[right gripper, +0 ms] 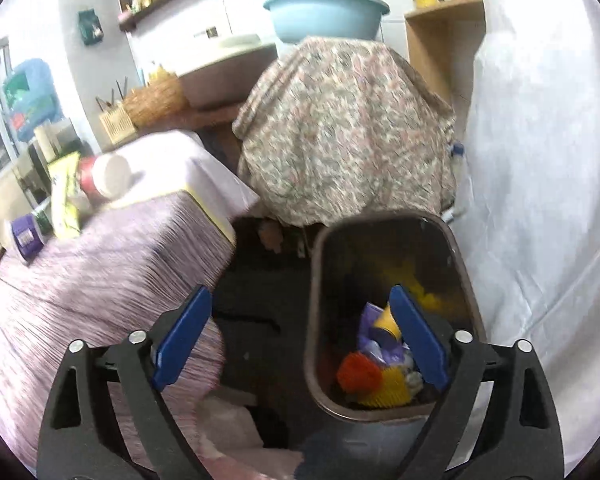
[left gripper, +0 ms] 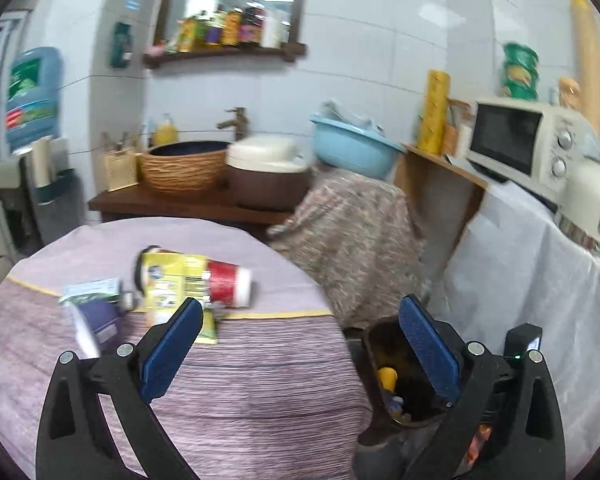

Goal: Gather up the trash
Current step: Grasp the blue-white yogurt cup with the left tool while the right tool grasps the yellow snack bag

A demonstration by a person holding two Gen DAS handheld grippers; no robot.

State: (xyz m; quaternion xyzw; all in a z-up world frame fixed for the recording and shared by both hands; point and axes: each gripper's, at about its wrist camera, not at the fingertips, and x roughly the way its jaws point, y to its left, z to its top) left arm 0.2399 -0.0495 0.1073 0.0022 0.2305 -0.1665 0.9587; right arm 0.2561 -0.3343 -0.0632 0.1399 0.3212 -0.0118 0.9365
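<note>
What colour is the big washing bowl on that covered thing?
Light blue; the bowl shows most clearly in the right wrist view.

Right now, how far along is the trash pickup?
Partly done. The trash bin already holds some colourful scraps. Nothing is in hand: the left gripper and the right gripper are both open. Still left on the table: a red can with a white lid, a yellow packet, a purple cup and a green-white carton.
</note>
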